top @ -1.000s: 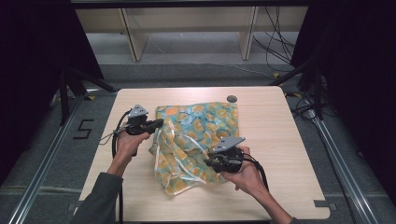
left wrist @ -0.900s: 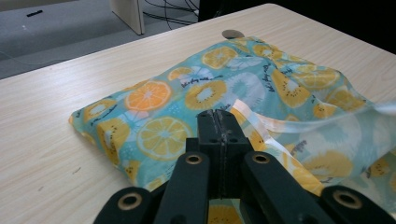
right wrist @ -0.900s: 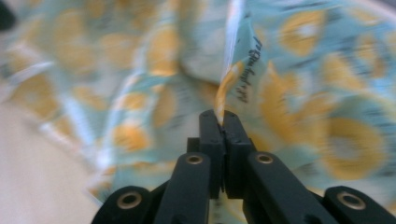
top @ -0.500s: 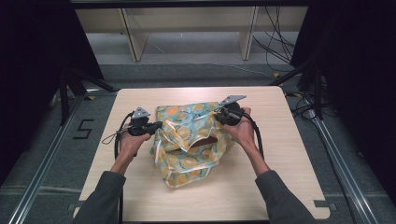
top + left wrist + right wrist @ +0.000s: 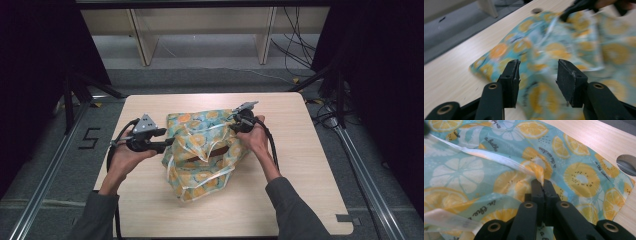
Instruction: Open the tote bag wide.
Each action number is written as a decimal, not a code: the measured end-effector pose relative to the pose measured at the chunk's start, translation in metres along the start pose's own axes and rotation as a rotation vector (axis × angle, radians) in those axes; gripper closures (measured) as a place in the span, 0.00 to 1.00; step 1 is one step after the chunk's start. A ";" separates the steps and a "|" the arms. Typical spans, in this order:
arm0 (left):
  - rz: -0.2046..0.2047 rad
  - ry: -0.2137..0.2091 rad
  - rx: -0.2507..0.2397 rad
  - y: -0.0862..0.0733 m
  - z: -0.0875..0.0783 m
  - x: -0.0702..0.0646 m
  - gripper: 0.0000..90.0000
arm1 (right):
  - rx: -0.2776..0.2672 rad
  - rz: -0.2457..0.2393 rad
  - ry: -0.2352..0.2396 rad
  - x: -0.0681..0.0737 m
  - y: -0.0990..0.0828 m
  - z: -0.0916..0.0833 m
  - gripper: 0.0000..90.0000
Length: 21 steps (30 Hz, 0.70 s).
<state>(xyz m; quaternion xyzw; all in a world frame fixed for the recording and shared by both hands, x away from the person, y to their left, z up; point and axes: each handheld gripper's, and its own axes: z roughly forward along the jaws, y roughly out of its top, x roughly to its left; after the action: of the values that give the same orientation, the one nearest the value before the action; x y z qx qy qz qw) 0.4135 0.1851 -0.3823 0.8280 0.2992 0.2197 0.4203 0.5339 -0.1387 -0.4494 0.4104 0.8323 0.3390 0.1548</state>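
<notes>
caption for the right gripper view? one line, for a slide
Right gripper shut on a pinched fold of the citrus-print cloth, which is spread over the wooden table.

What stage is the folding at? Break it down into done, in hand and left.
Done: the fruit-print cloth has been gathered into a loose heap on the table, one part turned over itself.
In hand: the right gripper is shut on a pinched ridge of the cloth; the left gripper has just been opening, its jaws apart with cloth beyond them, not pressed.
Left: the heap is rumpled and uneven, so flattening and squaring probably remain.
</notes>
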 end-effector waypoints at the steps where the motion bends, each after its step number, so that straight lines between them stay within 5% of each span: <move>1: 0.047 -0.033 0.010 0.008 -0.003 -0.023 0.59 | 0.022 -0.003 0.002 0.000 0.000 -0.001 1.00; 3: 0.086 -0.109 0.042 0.013 0.004 -0.046 0.59 | 0.008 -0.014 -0.005 -0.001 0.000 0.001 1.00; 6: 0.115 -0.121 0.093 0.012 0.021 -0.060 0.60 | 0.024 -0.004 0.000 0.000 0.002 -0.001 1.00; 7: 0.128 -0.080 0.164 0.006 0.039 -0.062 0.58 | 0.032 -0.006 0.002 0.000 0.002 -0.001 1.00; 9: 0.134 -0.044 0.204 -0.004 0.057 -0.059 0.56 | 0.004 -0.007 -0.004 -0.001 0.002 0.000 1.00; 10: 0.140 -0.016 0.236 -0.008 0.064 -0.057 0.54 | 0.031 0.002 0.007 -0.002 0.003 -0.004 1.00; 16: 0.216 0.100 0.310 -0.024 0.092 -0.051 0.48 | 0.030 -0.009 0.012 -0.003 0.002 -0.001 1.00; 21: 0.308 0.106 0.335 -0.022 0.102 -0.050 0.74 | 0.022 -0.028 0.021 0.000 0.001 0.000 0.99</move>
<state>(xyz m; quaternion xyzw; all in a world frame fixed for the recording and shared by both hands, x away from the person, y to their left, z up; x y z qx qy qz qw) 0.4335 0.1042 -0.4624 0.9094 0.2232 0.2715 0.2223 0.5347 -0.1384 -0.4490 0.3969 0.8432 0.3319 0.1461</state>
